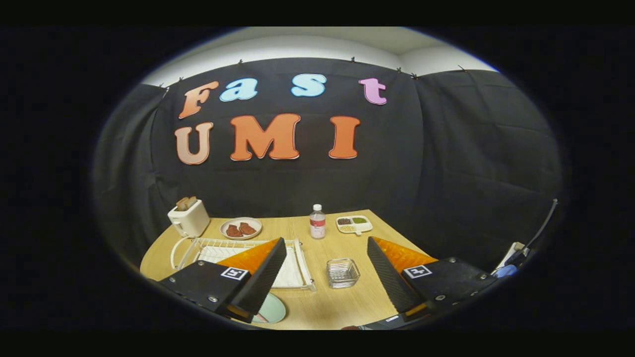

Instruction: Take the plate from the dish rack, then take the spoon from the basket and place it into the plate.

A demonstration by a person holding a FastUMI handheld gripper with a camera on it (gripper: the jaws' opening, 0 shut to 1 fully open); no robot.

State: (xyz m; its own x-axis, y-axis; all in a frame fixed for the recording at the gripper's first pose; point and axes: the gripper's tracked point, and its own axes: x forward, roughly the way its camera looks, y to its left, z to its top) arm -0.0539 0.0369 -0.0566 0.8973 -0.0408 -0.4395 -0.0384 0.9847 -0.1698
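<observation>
My gripper (326, 243) hangs open above the wooden table (342, 307), with nothing between its fingers. A pale green plate (273, 310) lies flat on the table close in, partly hidden under the left finger (258, 277). A small pinkish thing (260, 317) rests on the plate at the finger's edge; I cannot tell what it is. The white wire dish rack (302, 263) with a white cloth inside stands behind the left finger. A small clear square basket (342, 272) sits between the fingers, just below their tips.
At the back of the table stand a white toaster (188, 217) with bread in it, a plate of meat pieces (240, 228), a clear bottle (317, 221) and a white divided tray (354, 224). Black cloth walls close in the table behind and to the right.
</observation>
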